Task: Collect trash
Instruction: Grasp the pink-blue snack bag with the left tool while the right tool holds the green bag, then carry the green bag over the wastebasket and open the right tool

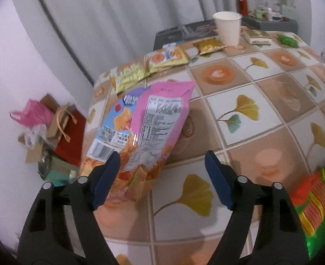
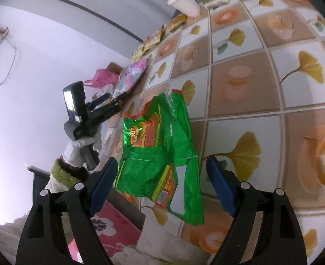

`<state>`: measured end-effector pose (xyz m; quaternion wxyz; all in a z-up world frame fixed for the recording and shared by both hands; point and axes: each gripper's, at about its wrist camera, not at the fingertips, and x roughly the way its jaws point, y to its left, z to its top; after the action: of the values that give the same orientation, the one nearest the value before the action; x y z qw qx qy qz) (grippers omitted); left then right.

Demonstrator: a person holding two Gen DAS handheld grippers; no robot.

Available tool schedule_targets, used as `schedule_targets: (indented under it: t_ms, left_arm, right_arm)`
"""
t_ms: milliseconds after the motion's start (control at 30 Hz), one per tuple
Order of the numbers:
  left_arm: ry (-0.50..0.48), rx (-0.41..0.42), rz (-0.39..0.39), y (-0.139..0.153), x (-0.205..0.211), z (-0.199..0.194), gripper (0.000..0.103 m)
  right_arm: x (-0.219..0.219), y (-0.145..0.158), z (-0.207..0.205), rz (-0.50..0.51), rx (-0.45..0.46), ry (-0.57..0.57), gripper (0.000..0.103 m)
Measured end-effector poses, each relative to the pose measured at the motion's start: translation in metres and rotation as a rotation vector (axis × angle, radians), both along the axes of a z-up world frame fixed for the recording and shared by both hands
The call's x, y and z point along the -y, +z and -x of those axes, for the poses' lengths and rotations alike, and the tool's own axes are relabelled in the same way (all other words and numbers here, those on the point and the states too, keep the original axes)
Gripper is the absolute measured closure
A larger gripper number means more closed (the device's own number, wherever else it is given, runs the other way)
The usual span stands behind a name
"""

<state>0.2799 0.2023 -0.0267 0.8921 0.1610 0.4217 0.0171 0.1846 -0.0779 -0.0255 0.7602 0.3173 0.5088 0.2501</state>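
Trash was seen scattered over a table covered with a tablecloth (image 1: 239, 110) printed with ginkgo leaves and orange cups.

From the left wrist view, a pink and blue snack bag (image 1: 140, 128) was shown lying at the near left corner of the table. The left gripper (image 1: 162, 176) was held wide apart around the bag's near end; the left pad appeared close against the bag's edge, the right pad stood well clear of it, and nothing was clamped. Farther along the left edge, two yellow wrappers (image 1: 153, 66) were laid side by side. At the far end a white paper cup (image 1: 227, 28) stood upright, with a small golden packet (image 1: 208, 45) just left of it and a small green packet (image 1: 287, 39) to its right. Part of a green wrapper (image 1: 317, 203) was visible at the near right. On the floor left of the table, a heap of bags (image 1: 45, 132) was seen.

From the right wrist view, the crumpled green wrapper (image 2: 160, 154) was shown lying on the tablecloth (image 2: 250, 88) near its near left edge. The right gripper (image 2: 162, 181) was spread wide to either side of it, neither pad touching it. Farther left, the left gripper (image 2: 116, 106), held by a gloved hand (image 2: 85, 141), was pointed at the snack bag (image 2: 131, 75). The paper cup (image 2: 184, 0) was seen at the far end.
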Motion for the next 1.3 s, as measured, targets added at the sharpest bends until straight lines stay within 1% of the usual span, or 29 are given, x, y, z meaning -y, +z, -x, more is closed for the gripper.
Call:
schedule_targets:
  t_ms: [133,167,233,267,367,433,533,567,733,833,867,900,1000,1100,1300]
  left_arm:
    - [0.047,-0.034,0.056,-0.012,-0.011,-0.010,0.043]
    - [0.052,-0.042,0.066,-0.015,-0.012,-0.012,0.049]
    - [0.060,-0.053,0.076,-0.021,-0.015,-0.014,0.056]
    - [0.066,-0.060,0.080,-0.023,-0.015,-0.014,0.064]
    - [0.081,-0.049,0.102,-0.024,-0.017,-0.014,0.069]
    - [0.081,-0.045,0.095,-0.026,-0.016,-0.015,0.072]
    - [0.077,-0.033,0.080,-0.027,-0.012,-0.014,0.077]
    - [0.076,-0.031,0.078,-0.027,-0.012,-0.013,0.079]
    - [0.068,-0.014,0.058,-0.025,-0.006,-0.009,0.087]
    - [0.065,0.000,0.060,-0.021,-0.004,-0.006,0.090]
    - [0.065,0.006,0.059,-0.020,-0.003,-0.005,0.091]
    - [0.065,0.010,0.059,-0.019,-0.003,-0.004,0.091]
    - [0.061,0.032,0.066,-0.012,0.002,0.003,0.092]
    - [0.056,0.051,0.076,-0.004,0.008,0.009,0.092]
    - [0.046,0.099,0.119,0.016,0.023,0.027,0.093]
  right_arm:
    - [-0.010,-0.007,-0.007,0.010,-0.015,0.031,0.023]
    - [-0.012,-0.009,-0.008,0.018,-0.019,0.038,0.023]
    - [-0.016,-0.012,-0.011,0.027,-0.031,0.054,0.023]
    - [-0.018,-0.014,-0.013,0.031,-0.035,0.057,0.023]
    - [-0.021,-0.017,-0.015,0.034,-0.038,0.072,0.024]
    - [-0.025,-0.017,-0.017,0.051,-0.031,0.080,0.027]
    - [-0.029,-0.017,-0.017,0.083,-0.028,0.088,0.038]
    - [-0.029,-0.017,-0.017,0.093,-0.028,0.090,0.044]
    - [-0.033,-0.017,-0.014,0.127,-0.035,0.101,0.060]
    - [-0.035,-0.021,-0.013,0.123,-0.047,0.111,0.075]
    - [-0.037,-0.023,-0.014,0.118,-0.051,0.109,0.085]
    - [-0.036,-0.024,-0.014,0.106,-0.055,0.107,0.090]
    - [-0.031,-0.026,-0.014,0.071,-0.051,0.089,0.097]
    - [-0.020,-0.024,-0.009,0.037,-0.036,0.062,0.098]
    - [0.011,-0.023,0.000,-0.026,-0.016,-0.037,0.099]
